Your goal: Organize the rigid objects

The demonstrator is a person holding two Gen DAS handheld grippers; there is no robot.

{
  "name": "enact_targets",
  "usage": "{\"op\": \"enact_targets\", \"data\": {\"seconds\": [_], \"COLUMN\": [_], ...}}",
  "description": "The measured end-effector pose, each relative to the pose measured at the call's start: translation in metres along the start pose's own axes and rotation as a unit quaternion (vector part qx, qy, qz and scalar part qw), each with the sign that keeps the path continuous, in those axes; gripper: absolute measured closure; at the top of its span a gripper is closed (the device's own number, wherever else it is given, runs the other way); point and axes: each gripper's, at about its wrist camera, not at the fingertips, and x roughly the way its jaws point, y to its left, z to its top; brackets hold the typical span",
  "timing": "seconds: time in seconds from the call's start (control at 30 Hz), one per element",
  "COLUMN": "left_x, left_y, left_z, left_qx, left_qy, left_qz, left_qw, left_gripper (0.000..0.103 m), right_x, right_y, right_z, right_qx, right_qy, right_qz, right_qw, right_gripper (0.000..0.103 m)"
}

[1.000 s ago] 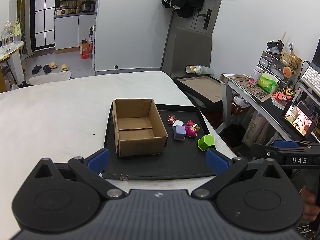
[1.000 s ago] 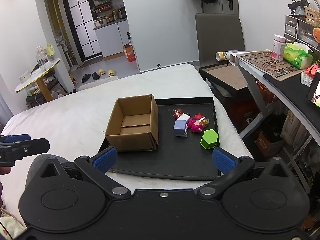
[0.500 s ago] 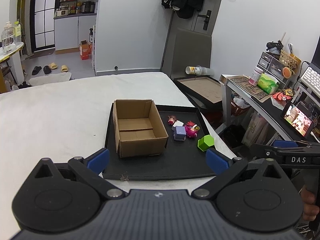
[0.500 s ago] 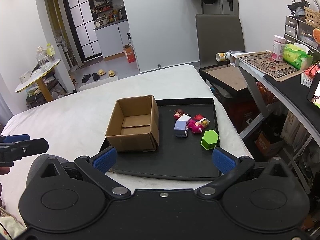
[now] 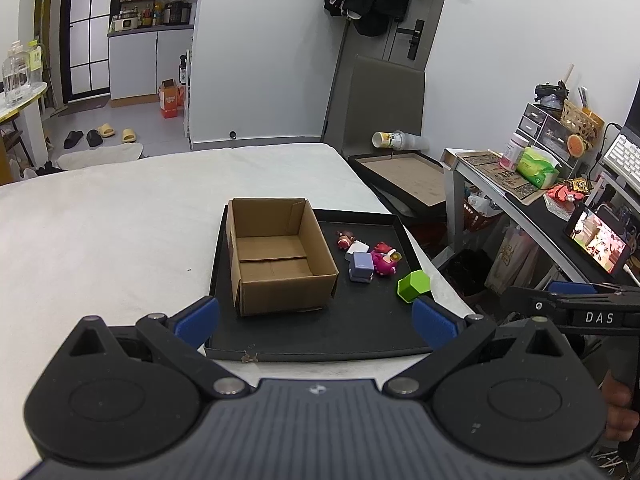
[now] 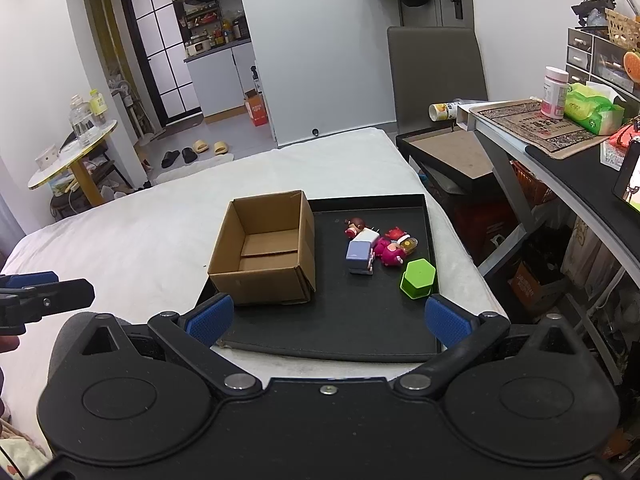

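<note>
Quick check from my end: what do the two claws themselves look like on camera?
Both are matte black plastic with blue ribbed pads on the fingertips. The left claw has a ridged grey top plate; the right claw has a plain black one and white DAS lettering on its side. No cables visible.

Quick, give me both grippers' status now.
Left gripper: open, holding nothing, short of the black tray.
Right gripper: open, holding nothing, also short of it.

Both grippers are built of matte black plastic, each with two round discs and silver screws; the fingers (image 5: 197,315) are tipped with ribbed blue pads, and white "DAS" lettering is seen on the right gripper (image 5: 568,300).
</note>
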Motion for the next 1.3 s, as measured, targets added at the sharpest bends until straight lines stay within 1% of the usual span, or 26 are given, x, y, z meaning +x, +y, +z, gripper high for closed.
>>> {"op": "enact_targets", "data": {"seconds": [0.23,0.6,0.7,1.3], "left_x": [0.013,0.045,0.055,0.105], "left_y": [0.004,0.012,0.016,0.024], "left_z": [0.003,0.007,0.006,0.024], "left_qx": [-0.001,-0.010,-0.016,-0.028], "left_qy": [0.005,0.030,0.037,0.072], "left_qz": [0.003,-0.004,-0.011,-0.006], "left_qw": [1.0000,0.9995,0.9991,0.9970], "left_gripper": [0.001,0.001,0.001,0.002], "right_x": [0.009,0.034,0.039,0.077], "right_y": [-0.001,-0.017,-0.019,-0.042], "right_z": [-0.001,0.001,0.002,0.013], "right_qx": [0.009,0.030,0.036,0.069], "right_qy": [0.004,0.019,0.021,0.040], "right_qz": [0.007,-0.005,-0.003,-0.015], "right_qw": [1.000,0.999,0.999,0.997], "right_gripper": [0.000,0.000,0.000,0.000]}}
